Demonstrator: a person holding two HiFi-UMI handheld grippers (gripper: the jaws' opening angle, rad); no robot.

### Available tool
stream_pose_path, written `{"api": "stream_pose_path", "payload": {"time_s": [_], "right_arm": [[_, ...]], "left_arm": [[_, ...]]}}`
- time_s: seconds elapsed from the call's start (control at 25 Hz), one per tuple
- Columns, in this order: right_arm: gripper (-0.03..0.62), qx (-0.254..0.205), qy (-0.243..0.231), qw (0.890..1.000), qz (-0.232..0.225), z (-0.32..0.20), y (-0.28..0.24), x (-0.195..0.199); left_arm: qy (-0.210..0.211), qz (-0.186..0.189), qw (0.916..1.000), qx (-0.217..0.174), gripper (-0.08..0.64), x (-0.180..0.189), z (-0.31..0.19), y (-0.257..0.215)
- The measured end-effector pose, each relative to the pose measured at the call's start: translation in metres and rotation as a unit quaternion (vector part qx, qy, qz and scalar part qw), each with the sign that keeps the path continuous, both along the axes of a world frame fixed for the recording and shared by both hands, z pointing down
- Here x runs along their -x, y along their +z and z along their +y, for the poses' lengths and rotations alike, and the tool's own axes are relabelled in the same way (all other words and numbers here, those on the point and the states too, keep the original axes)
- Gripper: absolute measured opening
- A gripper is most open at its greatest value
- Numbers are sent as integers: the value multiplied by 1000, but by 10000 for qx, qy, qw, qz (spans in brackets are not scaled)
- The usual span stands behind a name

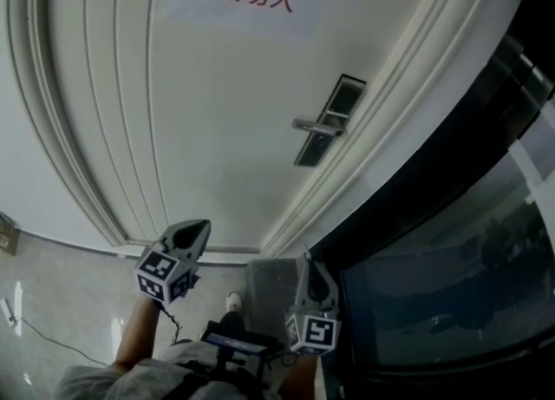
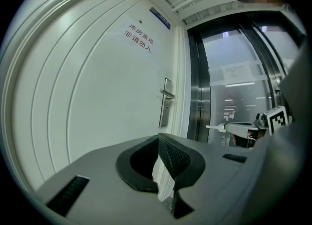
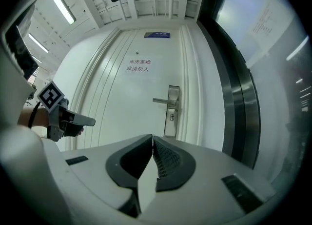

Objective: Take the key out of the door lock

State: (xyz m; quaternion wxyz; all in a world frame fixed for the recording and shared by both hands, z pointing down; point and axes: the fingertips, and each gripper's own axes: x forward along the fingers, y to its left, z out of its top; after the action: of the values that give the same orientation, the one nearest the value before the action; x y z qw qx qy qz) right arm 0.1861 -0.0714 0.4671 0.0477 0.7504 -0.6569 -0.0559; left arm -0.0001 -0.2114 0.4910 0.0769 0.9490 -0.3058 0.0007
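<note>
The white door (image 1: 217,112) fills the view ahead, with red characters printed near its top. Its metal lock plate (image 1: 329,121) carries a lever handle (image 3: 165,101). Below the handle is a small keyhole spot (image 3: 171,117); the key there is too small to make out. Both grippers hang well short of the door, apart from the lock. The left gripper (image 1: 198,228) (image 2: 158,137) has its jaws together and holds nothing. The right gripper (image 1: 309,261) (image 3: 152,137) is also shut and empty. Each gripper shows in the other's view: the left gripper (image 3: 73,120) and the right gripper (image 2: 243,129).
A dark metal frame and glass partition (image 1: 451,242) stand right of the door. The door's moulded frame (image 1: 52,129) curves down the left. Below are grey floor tiles (image 1: 61,303), a thin cable (image 1: 43,333), the person's forearm (image 1: 139,333) and a shoe (image 1: 232,302).
</note>
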Motion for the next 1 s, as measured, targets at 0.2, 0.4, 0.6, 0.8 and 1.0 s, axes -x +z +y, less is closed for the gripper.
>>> {"api": "stream_pose_path", "payload": {"time_s": [0.2,0.4,0.6,0.8,1.0], "right_arm": [[18,-46,-223,9997,40,-5,-2,10],[18,75,-322,9994,-93,-8,2,13],[18,71,-191,9990,-401,-7,6,7],[18,97,-246,9988,-407,-8,4,8],[18,42,-303,9989,-365,-8,1,7]], "left_arm": [[-26,1,10000,70,8,4,0,5],[-13,8,10000,14,8,4,1,2],[-3,-2,10000,1,8,4,1,1],[1,5,10000,-27,8,2,-1,-2],[26,0,10000,-87,8,-1,0,-5]]}}
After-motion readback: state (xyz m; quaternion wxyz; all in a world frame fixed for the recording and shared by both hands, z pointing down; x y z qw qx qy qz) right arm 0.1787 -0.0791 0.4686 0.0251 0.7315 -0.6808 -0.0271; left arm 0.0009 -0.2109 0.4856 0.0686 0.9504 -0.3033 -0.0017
